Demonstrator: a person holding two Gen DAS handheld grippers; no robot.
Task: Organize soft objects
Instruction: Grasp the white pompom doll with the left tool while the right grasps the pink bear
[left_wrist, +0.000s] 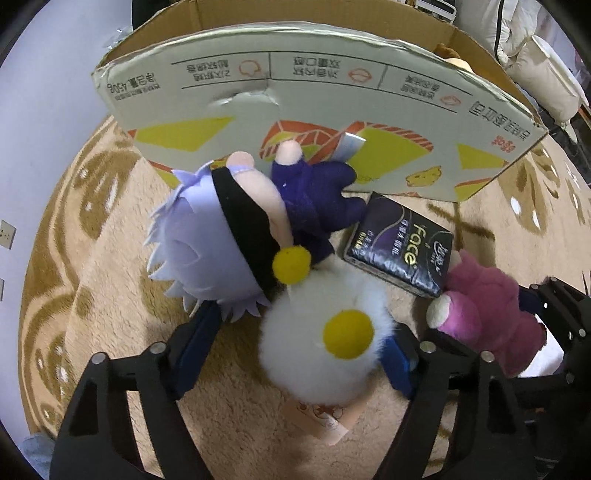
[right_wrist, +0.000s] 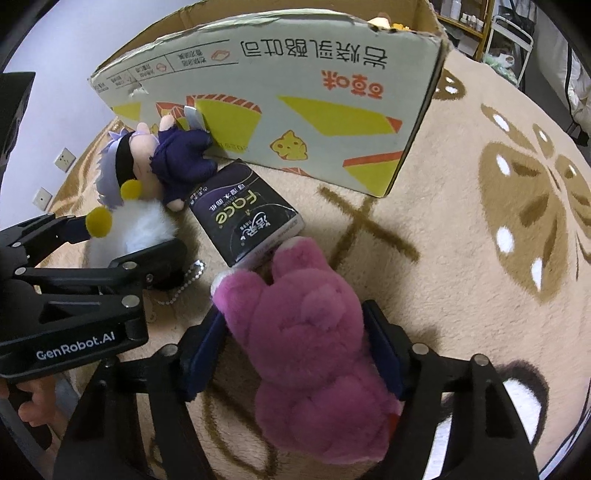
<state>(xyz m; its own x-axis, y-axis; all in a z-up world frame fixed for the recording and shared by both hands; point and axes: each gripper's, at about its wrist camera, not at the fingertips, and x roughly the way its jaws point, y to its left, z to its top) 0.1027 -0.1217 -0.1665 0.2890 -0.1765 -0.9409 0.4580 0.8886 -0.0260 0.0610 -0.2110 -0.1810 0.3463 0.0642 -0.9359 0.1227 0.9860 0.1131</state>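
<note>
The right gripper (right_wrist: 295, 350) has its jaws closed against the flanks of the pink plush bear (right_wrist: 310, 354), which fills the gap between them. The bear's long axis runs forward along the jaws, head end ahead, nose touching the near end of the black tissue pack (right_wrist: 245, 218). Whether the bear is lifted clear of the rug (right_wrist: 461, 229) cannot be told.

The left gripper (left_wrist: 295, 350) straddles the white fluffy plush (left_wrist: 321, 339); its jaws sit at the plush's sides, but firm contact cannot be confirmed. Just ahead of these jaws lies the lilac-haired doll (left_wrist: 236, 229), leaning against the wall of the cardboard box (left_wrist: 325, 99).

The deciding relation: the box stands ahead of both pairs of jaws, its open top above and beyond the printed wall. The tissue pack lies between the right jaws and that wall. Delivery therefore probably requires a lift over the wall, not a straight push forward.
</note>
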